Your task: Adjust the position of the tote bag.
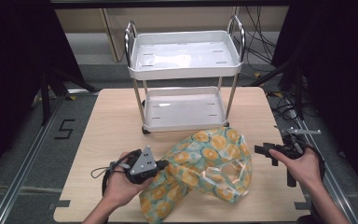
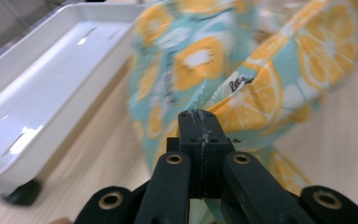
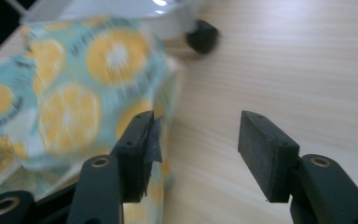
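Black left claw (image 1: 161, 164) clamps lemon-print bag (image 1: 209, 163); right claw (image 1: 261, 150) gapes.

From my remote seat this reads as a lab set up for recording, not a home. I see a pale wooden worktop (image 1: 116, 116) standing alone on grey carpet, with metal rails (image 1: 25, 158) running along the floor on both sides and a "5" (image 1: 65, 129) taped beside one. Black curtains (image 1: 9, 56) close off both flanks, loose cables (image 1: 261, 37) trail across the far floor, and a white two-tier trolley (image 1: 185, 70) sits on the worktop.
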`<state>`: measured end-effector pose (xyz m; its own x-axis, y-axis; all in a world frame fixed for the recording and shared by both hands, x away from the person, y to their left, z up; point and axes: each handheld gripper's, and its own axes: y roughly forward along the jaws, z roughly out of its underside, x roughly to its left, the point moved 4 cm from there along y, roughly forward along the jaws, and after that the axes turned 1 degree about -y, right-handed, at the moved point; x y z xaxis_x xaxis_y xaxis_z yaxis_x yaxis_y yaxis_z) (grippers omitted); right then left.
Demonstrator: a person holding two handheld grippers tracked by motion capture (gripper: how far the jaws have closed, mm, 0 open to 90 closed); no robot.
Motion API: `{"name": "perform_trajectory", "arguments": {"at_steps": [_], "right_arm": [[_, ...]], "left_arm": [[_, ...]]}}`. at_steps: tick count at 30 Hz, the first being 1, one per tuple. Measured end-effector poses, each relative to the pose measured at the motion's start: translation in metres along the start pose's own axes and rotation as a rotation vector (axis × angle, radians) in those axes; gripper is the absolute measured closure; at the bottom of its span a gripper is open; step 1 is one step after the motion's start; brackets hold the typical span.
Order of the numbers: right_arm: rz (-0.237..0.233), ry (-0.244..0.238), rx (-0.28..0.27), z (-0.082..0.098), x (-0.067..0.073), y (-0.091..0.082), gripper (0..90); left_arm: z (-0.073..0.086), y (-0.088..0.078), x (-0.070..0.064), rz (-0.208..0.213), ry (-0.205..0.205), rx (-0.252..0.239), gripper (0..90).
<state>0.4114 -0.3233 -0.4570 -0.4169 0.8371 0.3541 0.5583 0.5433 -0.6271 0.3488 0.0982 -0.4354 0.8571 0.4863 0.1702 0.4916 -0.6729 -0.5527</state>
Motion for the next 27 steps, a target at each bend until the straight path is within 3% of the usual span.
{"name": "perform_trajectory", "arguments": {"at_steps": [3,4,5,6,9,10,12,15,16,17,19,20,21,22,25,27], "right_arm": [[-0.050,-0.010,-0.002,-0.007,0.009,0.006,45.4],[-0.111,-0.004,0.034,-0.011,0.021,0.012,45.0],[-0.129,-0.034,0.031,-0.012,0.023,0.016,45.3],[-0.144,-0.054,0.043,-0.012,0.028,0.019,45.9],[-0.185,-0.069,0.106,-0.004,0.042,0.027,51.5],[-0.208,-0.086,0.115,-0.001,0.046,0.030,54.5],[-0.211,-0.116,0.137,0.004,0.050,0.032,64.1],[-0.241,-0.125,0.202,0.014,0.058,0.032,76.7],[-0.239,-0.209,0.203,0.017,0.056,0.034,80.4],[-0.255,-0.194,0.230,0.020,0.060,0.035,82.5],[-0.252,-0.219,0.239,0.025,0.064,0.038,86.9],[-0.249,-0.205,0.252,0.027,0.068,0.038,88.8],[-0.260,-0.226,0.265,0.029,0.068,0.039,89.7],[-0.245,-0.224,0.261,0.030,0.070,0.040,90.0],[-0.248,-0.253,0.264,0.033,0.071,0.042,90.0],[-0.247,-0.245,0.272,0.035,0.074,0.043,90.0]], "left_arm": [[0.004,-0.003,0.014,-0.029,-0.023,-0.004,89.6],[0.008,-0.003,0.021,-0.055,-0.061,-0.023,89.5],[0.008,-0.003,0.021,-0.055,-0.061,-0.023,89.6],[0.013,-0.004,0.031,-0.075,-0.085,-0.027,89.5],[0.023,-0.001,0.044,-0.104,-0.132,-0.032,89.5],[0.027,0.000,0.050,-0.107,-0.124,-0.023,89.5],[0.035,0.004,0.058,-0.114,-0.173,-0.011,89.5],[0.044,0.013,0.069,-0.128,-0.208,0.002,89.5],[0.046,0.015,0.073,-0.131,-0.193,0.014,89.5],[0.047,0.019,0.073,-0.135,-0.242,-0.004,89.4],[0.047,0.022,0.075,-0.142,-0.244,-0.009,89.5],[0.050,0.025,0.078,-0.150,-0.249,0.006,89.4],[0.050,0.027,0.079,-0.141,-0.248,0.004,89.4],[0.051,0.028,0.079,-0.149,-0.272,0.004,89.4],[0.053,0.028,0.082,-0.159,-0.263,0.025,89.4],[0.055,0.030,0.086,-0.176,-0.273,0.026,89.3]]}}
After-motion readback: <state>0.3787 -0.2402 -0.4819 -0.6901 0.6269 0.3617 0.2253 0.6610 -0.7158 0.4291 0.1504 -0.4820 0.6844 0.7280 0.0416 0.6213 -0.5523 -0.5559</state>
